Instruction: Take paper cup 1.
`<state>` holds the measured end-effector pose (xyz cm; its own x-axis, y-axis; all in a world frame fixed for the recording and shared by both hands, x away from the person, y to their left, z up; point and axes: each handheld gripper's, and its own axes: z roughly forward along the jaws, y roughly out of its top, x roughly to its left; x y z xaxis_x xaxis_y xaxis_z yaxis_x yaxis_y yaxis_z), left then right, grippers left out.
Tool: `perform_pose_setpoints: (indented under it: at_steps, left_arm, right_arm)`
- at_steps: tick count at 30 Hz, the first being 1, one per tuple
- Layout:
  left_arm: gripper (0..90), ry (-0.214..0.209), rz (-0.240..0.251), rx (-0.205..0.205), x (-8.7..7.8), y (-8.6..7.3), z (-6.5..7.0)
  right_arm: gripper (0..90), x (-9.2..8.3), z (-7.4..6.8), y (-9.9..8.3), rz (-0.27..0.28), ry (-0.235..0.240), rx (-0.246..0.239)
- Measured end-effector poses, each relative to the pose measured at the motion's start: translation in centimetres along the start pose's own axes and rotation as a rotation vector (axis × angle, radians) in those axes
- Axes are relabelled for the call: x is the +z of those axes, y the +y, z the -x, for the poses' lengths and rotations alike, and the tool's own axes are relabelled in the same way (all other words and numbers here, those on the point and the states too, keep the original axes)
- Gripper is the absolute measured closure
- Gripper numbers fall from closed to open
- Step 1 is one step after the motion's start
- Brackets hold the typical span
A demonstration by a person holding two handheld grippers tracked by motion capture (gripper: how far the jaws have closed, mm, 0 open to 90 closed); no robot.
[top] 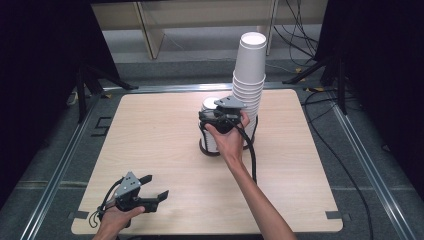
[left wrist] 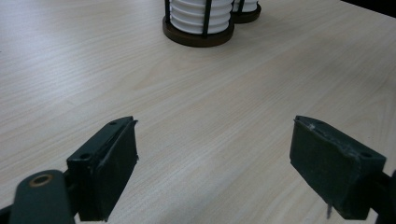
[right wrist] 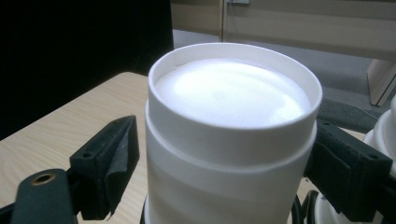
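High view: the right gripper sits at the top of a short stack of upturned white paper cups that stands in a dark wire holder near the middle of the desk. Just to that gripper's right, a much taller stack of white cups rises well above it, in its own holder. The person's right hand wraps the gripper body from behind, and the black cable trails back along the forearm.

Right gripper view: the top cup of the short stack stands upright between the two black jaws, base up, with one jaw on each side of its wall. The right-hand jaw lies against the cup's side; the left-hand jaw stands a little off it with a sliver of desk showing between, so the jaws are spread around the cup rather than pinching it.

Left gripper view: the left gripper has its jaws spread apart with nothing but bare desk between them. The holder with the short stack stands well ahead of it. In the high view this gripper rests low over the near left part of the desk, well apart from both stacks, held by the left hand.
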<state>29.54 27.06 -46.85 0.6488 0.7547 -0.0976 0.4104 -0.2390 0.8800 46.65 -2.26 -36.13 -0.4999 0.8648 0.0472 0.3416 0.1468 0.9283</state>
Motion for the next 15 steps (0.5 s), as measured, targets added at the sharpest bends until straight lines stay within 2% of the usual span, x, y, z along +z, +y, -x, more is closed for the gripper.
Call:
perform_pose_setpoints:
  at_steps: [3,4,5,6,8,10,11,12,14,15]
  left_arm:
    - [14.9,0.001,0.001,-0.004,0.04,-0.03,0.04]
    - [14.9,0.0,0.001,-0.005,0.04,-0.02,0.03]
    - [14.9,0.001,0.001,-0.005,0.05,-0.02,0.03]
    - [14.9,0.001,0.001,-0.004,0.05,-0.02,0.04]
    - [14.8,0.0,0.0,-0.002,0.0,-0.01,0.03]
    - [14.8,0.0,0.0,-0.001,0.01,0.0,-0.01]
    - [14.8,0.008,-0.002,-0.008,-0.02,0.02,0.07]
    - [14.8,0.011,-0.009,-0.007,-0.08,0.04,0.08]
    - [14.8,0.002,0.005,-0.009,-0.01,0.0,0.09]
    - [14.8,0.009,-0.007,-0.007,-0.11,0.04,0.11]
  right_arm:
    - [15.3,0.3,-0.23,-0.03,-0.006,-0.014,0.003]
    - [14.7,0.5,-0.26,-0.07,-0.005,-0.027,-0.017]
    - [14.7,0.5,-0.26,-0.07,-0.005,-0.027,-0.017]
    - [15.7,0.63,-0.48,-0.08,-0.013,-0.035,0.003]
    - [16.2,0.81,-0.46,0.0,0.001,-0.054,-0.007]
    - [16.4,0.77,-0.49,0.09,-0.01,-0.057,-0.003]
    - [16.8,0.9,-0.69,0.12,-0.005,-0.041,0.028]
    - [18.7,0.9,-0.7,0.19,-0.004,-0.045,0.032]
    - [19.5,0.86,-0.62,0.28,-0.004,-0.06,0.017]
    - [19.9,0.8,-0.72,0.3,-0.008,-0.069,0.011]
